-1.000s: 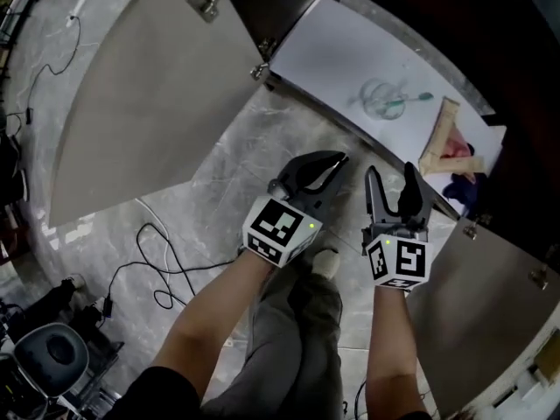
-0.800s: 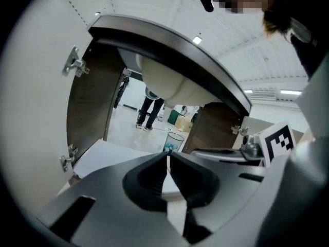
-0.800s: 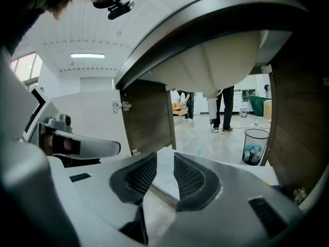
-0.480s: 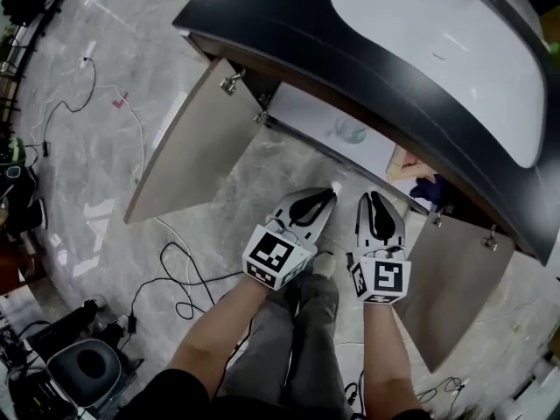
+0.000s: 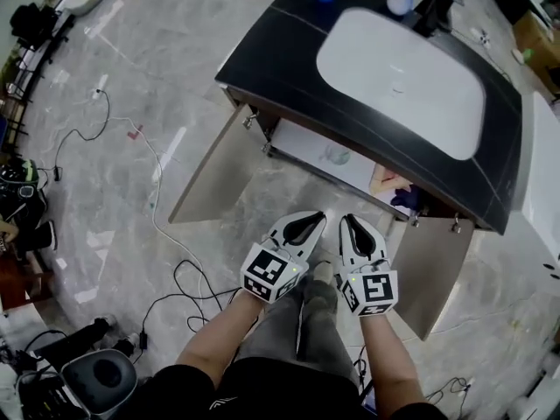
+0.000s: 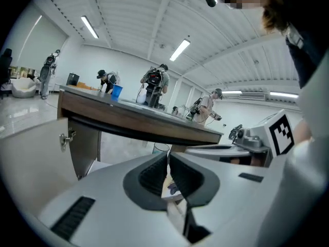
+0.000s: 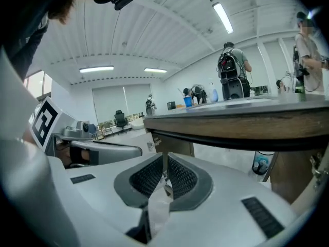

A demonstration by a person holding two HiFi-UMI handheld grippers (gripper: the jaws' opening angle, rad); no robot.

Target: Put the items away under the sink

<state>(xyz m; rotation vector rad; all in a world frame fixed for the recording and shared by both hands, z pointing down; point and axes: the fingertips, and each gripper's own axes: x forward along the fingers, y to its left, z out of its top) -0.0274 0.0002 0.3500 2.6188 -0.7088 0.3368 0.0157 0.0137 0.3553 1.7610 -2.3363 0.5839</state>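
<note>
The left gripper [image 5: 316, 219] and right gripper [image 5: 348, 221] hover before the open sink cabinet [image 5: 302, 144], jaws together and empty, the right's having just been closing.

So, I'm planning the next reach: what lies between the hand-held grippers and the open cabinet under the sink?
Only bare marble floor before the cabinet, as the head view shows.

On the white cabinet floor [image 5: 297, 140], just above the frame's centre, lie a clear glass piece [image 5: 335, 155] with a green streak and, to its right, a tan frame [image 5: 388, 183] with pink inside. A dark blue lump [image 5: 408, 199] sits just beside the frame.
</note>
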